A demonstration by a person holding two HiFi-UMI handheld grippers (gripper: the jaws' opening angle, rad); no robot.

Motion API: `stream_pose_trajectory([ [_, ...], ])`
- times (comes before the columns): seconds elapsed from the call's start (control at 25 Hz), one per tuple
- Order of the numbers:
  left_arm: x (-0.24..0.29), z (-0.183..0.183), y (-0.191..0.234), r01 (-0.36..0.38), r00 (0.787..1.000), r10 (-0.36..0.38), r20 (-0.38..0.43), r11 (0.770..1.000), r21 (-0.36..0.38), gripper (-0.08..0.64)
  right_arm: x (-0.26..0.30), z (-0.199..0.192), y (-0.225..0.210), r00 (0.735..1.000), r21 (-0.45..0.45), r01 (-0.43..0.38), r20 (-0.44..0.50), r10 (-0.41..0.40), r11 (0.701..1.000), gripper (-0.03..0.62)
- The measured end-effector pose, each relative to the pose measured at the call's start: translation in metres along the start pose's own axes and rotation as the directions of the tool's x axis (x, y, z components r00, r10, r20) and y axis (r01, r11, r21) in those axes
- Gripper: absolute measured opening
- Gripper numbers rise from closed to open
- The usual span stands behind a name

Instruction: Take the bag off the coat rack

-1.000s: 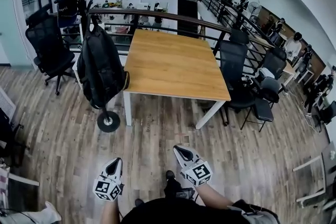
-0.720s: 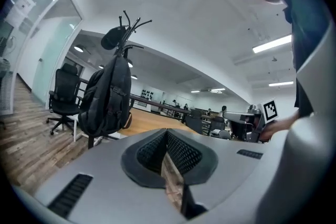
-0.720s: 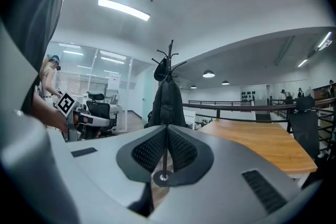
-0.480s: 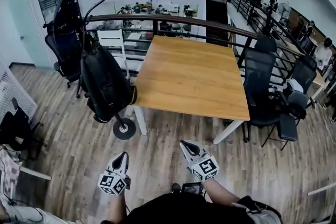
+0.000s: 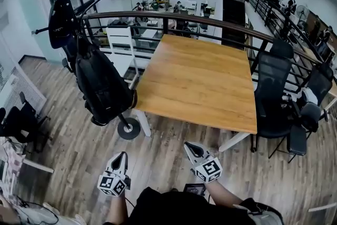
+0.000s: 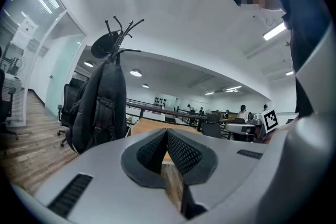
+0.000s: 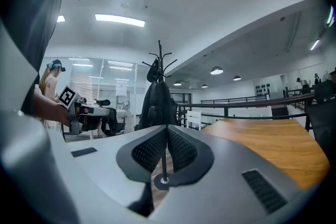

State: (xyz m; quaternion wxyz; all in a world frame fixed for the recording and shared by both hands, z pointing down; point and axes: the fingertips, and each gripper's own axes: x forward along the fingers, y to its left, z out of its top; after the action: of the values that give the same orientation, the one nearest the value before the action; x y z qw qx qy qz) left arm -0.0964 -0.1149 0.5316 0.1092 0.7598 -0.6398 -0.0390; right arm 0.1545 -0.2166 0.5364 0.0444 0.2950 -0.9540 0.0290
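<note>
My left gripper point(image 5: 121, 156) and right gripper point(image 5: 191, 148) are both pressed together with nothing between the jaws. I hold them low in front of me over the wood floor point(image 5: 68, 139). The black backpack point(image 5: 102, 87) hangs on the coat rack point(image 5: 128, 128), against its pole above the round base, just beside the wooden table's point(image 5: 200, 81) near left corner.

Black bag point(image 5: 102, 84), tan table point(image 5: 200, 87), black rack point(image 5: 128, 128)

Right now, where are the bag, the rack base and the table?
bag point(image 5: 102, 87), head view, middle of its black body.
rack base point(image 5: 129, 128), head view, round foot on the floor.
table point(image 5: 200, 81), head view, bare wooden top.
</note>
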Motion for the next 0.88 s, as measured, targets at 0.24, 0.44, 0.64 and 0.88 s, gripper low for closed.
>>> stream_pose_trajectory([
  [0.24, 0.018, -0.007, 0.016, -0.041, 0.999, 0.041, -0.018, 0.999, -0.006, 0.015, 0.026, -0.017, -0.013, 0.999, 0.041, -0.03, -0.03, 0.031, 0.999, 0.032],
  [0.44, 0.05, -0.006, 0.046, -0.067, 0.998, 0.068, 0.014, 0.997, -0.032, 0.015, 0.063, -0.023, -0.035, 0.997, 0.034, -0.044, -0.063, 0.046, 0.998, 0.032],
  [0.64, 0.086, 0.003, 0.077, -0.09, 0.995, 0.09, 0.033, 0.996, -0.019, 0.015, 0.104, -0.015, -0.057, 0.992, 0.01, -0.071, -0.103, 0.072, 0.997, 0.032],
  [0.88, 0.116, 0.014, 0.124, -0.141, 0.988, 0.141, 0.055, 0.99, -0.014, 0.015, 0.178, -0.001, -0.082, 0.989, -0.015, -0.102, -0.11, 0.1, 0.995, 0.032],
])
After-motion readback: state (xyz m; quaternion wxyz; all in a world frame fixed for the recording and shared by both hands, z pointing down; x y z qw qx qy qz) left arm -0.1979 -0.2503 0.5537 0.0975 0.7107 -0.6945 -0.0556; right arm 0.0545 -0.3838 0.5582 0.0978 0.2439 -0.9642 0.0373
